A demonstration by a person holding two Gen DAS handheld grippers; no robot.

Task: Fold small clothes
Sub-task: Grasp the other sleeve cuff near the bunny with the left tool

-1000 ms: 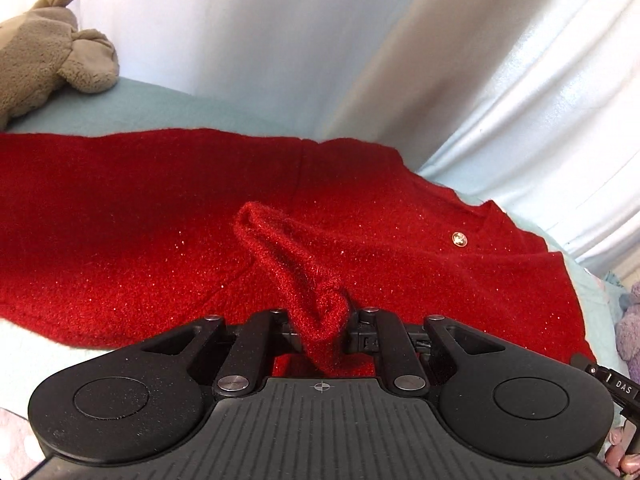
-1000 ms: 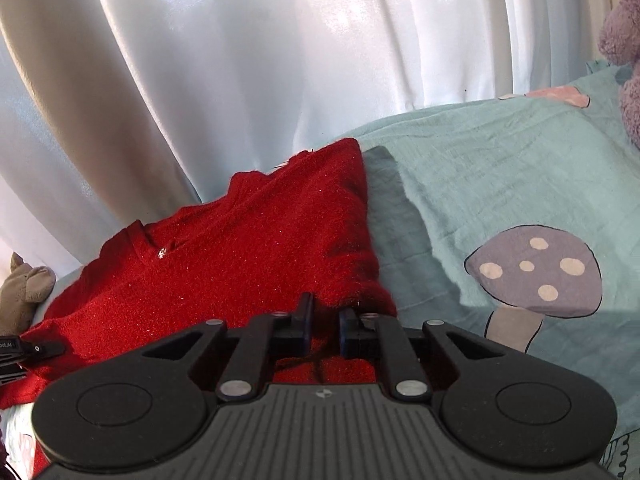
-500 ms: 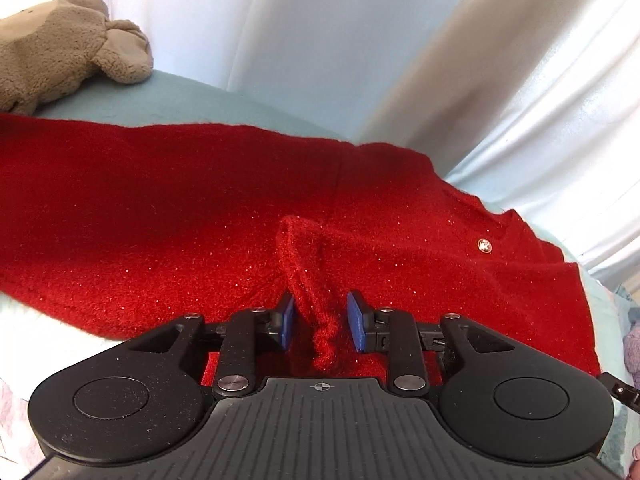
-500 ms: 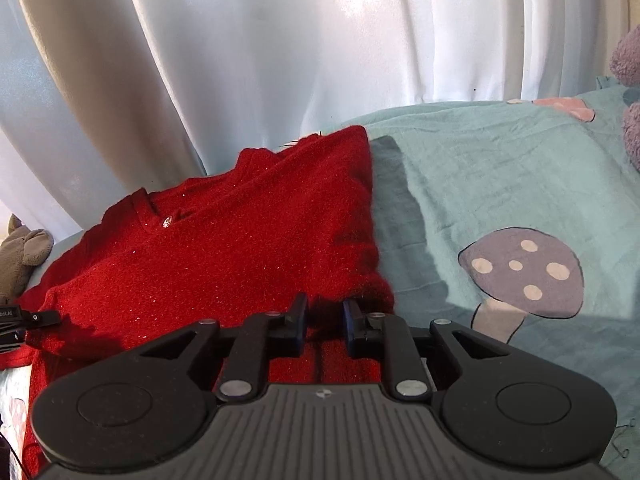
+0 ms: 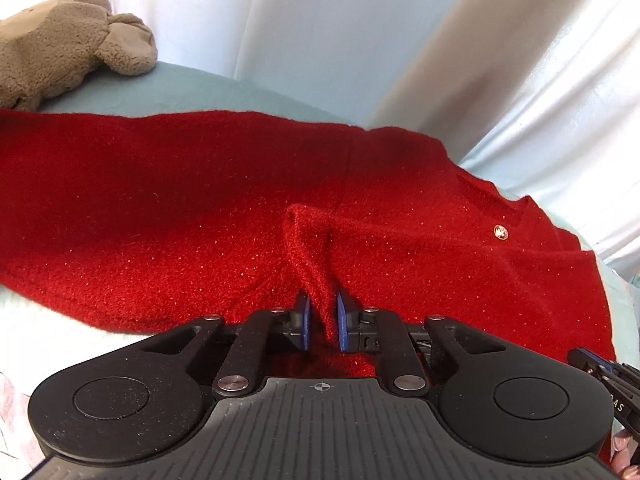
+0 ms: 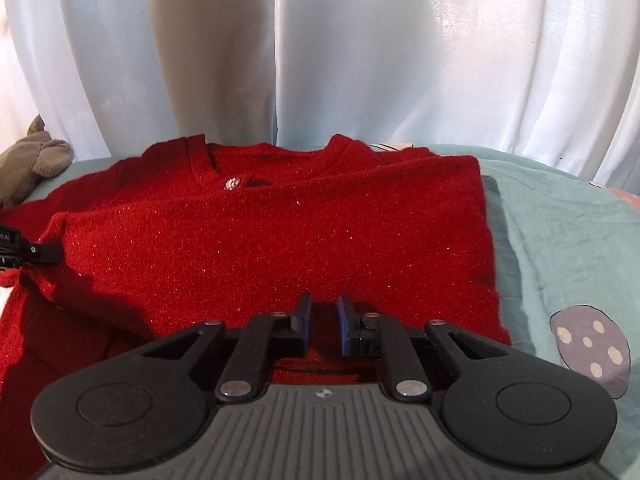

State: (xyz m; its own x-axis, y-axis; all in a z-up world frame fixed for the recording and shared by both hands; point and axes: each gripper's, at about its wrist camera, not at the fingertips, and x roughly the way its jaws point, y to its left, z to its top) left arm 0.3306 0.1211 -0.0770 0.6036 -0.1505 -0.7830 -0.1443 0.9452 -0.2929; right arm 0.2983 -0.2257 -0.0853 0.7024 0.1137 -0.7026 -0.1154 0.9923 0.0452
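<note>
At the lower right of the left wrist view, the right gripper (image 5: 618,394) shows the letters "AS".

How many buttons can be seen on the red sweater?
1. A small shiny button sits just below the neckline of the red sweater, toward its left side in the right wrist view. Other buttons may be hidden under the folded fabric.
</note>
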